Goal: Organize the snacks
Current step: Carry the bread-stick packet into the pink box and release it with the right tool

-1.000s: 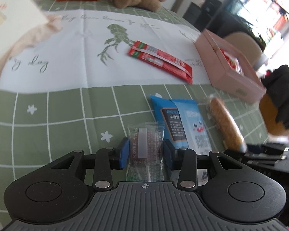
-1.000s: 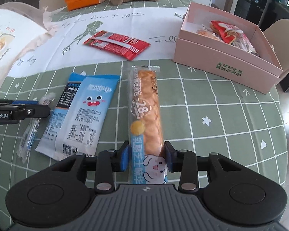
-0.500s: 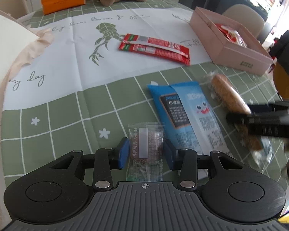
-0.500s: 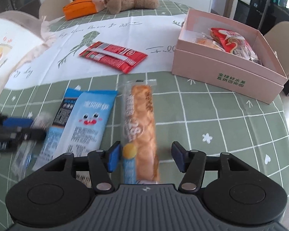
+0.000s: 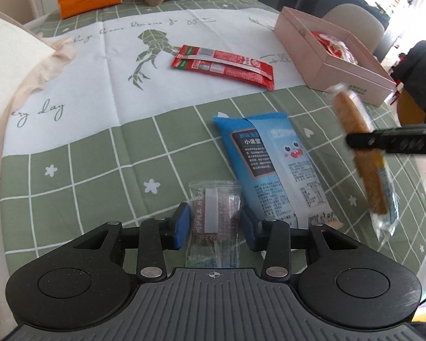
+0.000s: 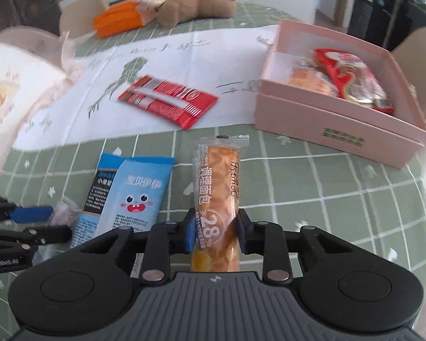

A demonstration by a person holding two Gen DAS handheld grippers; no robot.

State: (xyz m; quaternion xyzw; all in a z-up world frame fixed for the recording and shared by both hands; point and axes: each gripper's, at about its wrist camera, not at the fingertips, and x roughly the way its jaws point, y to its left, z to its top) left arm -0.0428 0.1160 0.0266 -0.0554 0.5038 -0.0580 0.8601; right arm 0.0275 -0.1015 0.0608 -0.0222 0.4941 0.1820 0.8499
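From your left wrist view, your left gripper (image 5: 215, 224) grasps the small clear snack packet (image 5: 215, 218) between its blue pads, seemingly just above the green checked tablecloth (image 5: 99, 170). From the right wrist view, your right gripper (image 6: 215, 233) has just clenched on the long bread stick packet (image 6: 218, 204), lifted and pointing toward the pink box (image 6: 326, 122).

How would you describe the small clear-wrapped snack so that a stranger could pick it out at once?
Start at the pink box on the green checked tablecloth, then come to the near edge, where blue snack packets lie. Just left of them is the small snack, between the left gripper's jaws. It alone has a see-through wrapper with a white label strip.
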